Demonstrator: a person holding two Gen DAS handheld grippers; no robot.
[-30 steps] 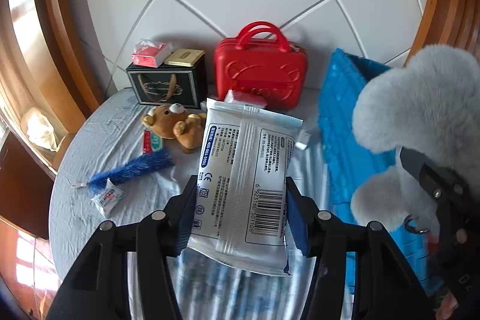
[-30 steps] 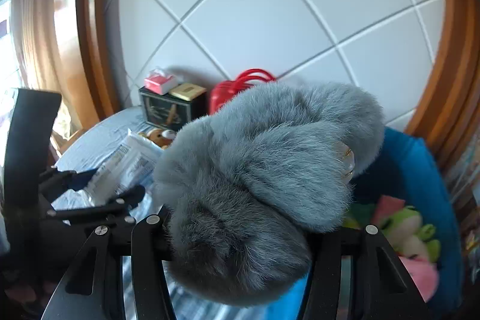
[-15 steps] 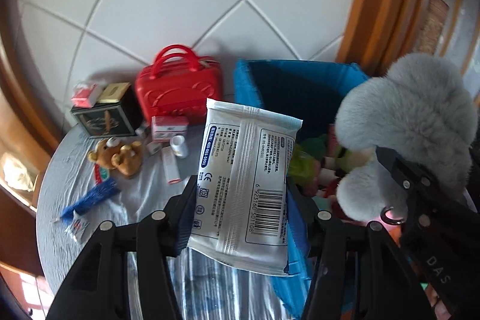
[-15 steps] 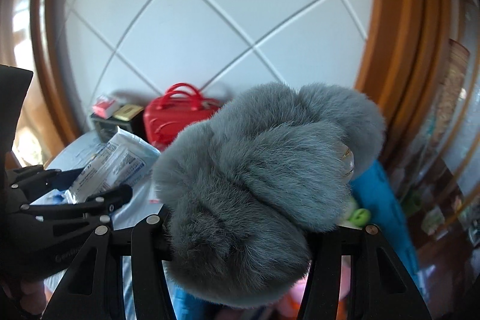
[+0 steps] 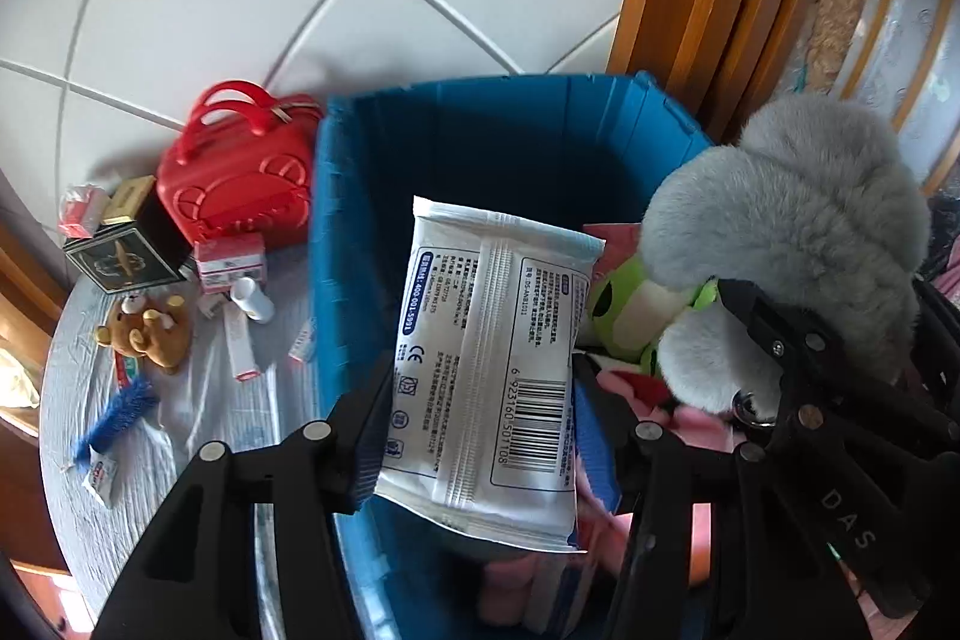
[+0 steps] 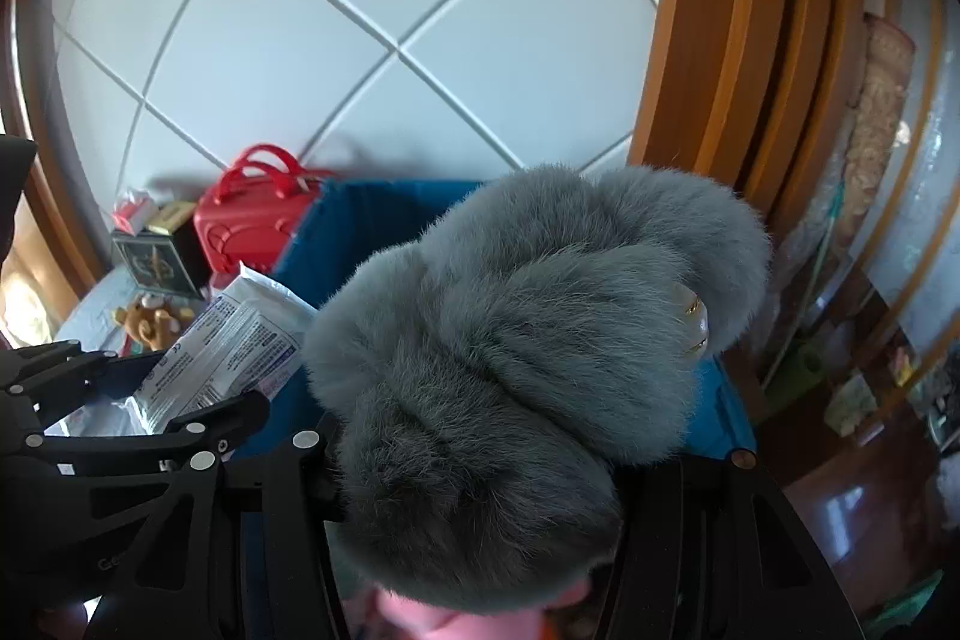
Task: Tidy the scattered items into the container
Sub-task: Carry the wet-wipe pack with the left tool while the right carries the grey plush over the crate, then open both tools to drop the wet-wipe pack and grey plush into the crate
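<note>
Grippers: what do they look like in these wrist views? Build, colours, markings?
Both are matte black plastic with open, strut-like finger frames and round silver screw heads at the joints. The left gripper has blue pads on its inner finger faces. The right gripper, seen from the left wrist view, carries raised "DAS" lettering on its side. No cables or sleeves show.

Both wrist cameras look steeply down from close above the blue bin [image 5: 480,148], sharing its interior.

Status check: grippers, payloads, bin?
Left gripper shut on white packet. Right gripper shut on grey fluffy toy. Both over blue bin; green plush already inside, drop path clear.
</note>
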